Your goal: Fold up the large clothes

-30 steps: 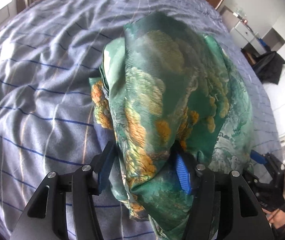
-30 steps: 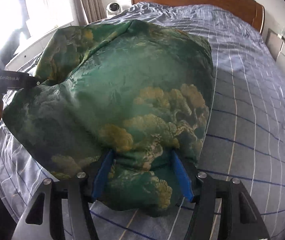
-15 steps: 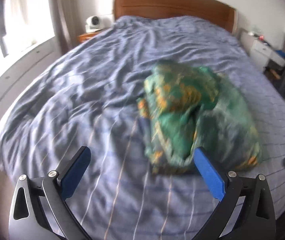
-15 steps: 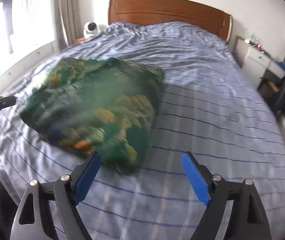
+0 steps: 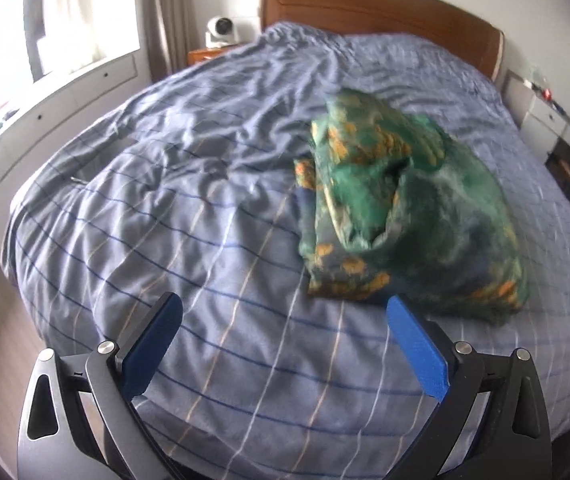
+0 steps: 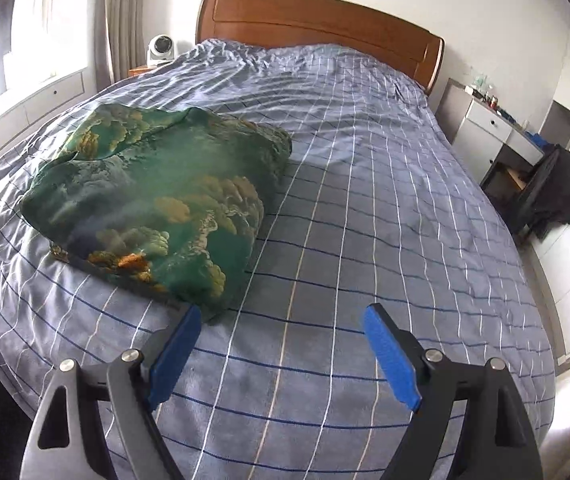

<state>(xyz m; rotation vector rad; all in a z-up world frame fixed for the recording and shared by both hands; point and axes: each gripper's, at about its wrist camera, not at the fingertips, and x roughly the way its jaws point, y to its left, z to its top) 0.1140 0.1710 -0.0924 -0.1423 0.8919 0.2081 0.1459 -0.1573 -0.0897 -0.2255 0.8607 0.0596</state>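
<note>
Green patterned garment (image 6: 157, 204) lies bundled on the bed (image 6: 365, 220), let go by both grippers.
Left gripper (image 5: 281, 336) and right gripper (image 6: 279, 338) stand wide and empty above the blue checked cover, the fold apparently finished.

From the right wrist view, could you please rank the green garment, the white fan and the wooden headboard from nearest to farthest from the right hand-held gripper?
1. Green garment: on the bedspread, just ahead-left of the right hand-held gripper.
2. White fan: far left, beside the bed's head.
3. Wooden headboard: far end; close to the fan's depth.
</note>
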